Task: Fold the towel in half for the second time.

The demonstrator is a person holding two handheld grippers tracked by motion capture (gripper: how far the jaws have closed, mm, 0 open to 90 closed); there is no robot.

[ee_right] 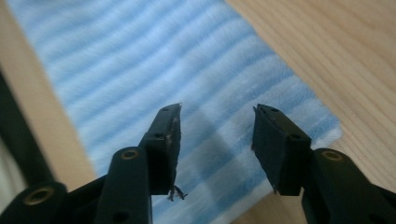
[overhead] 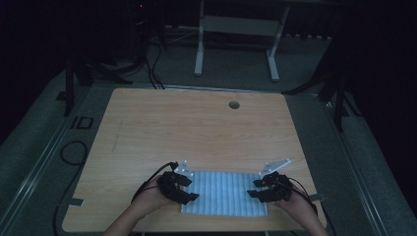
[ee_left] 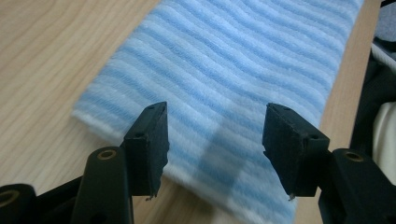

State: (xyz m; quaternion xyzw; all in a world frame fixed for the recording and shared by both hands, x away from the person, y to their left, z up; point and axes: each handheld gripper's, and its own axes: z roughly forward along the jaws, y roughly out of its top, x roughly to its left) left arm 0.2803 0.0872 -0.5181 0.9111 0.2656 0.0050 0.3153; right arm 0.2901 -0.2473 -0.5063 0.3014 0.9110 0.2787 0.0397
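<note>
At near table edge (overhead: 98,223) | folded towel (overhead: 223,192) flat | far tabletop bare

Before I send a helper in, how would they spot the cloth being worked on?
On the wooden table, look at the near edge between the two grippers. The towel lies flat there, a folded rectangle with pale blue and white stripes.

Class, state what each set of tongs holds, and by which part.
Nothing: left tongs and right tongs stand open over the striped towel.
</note>
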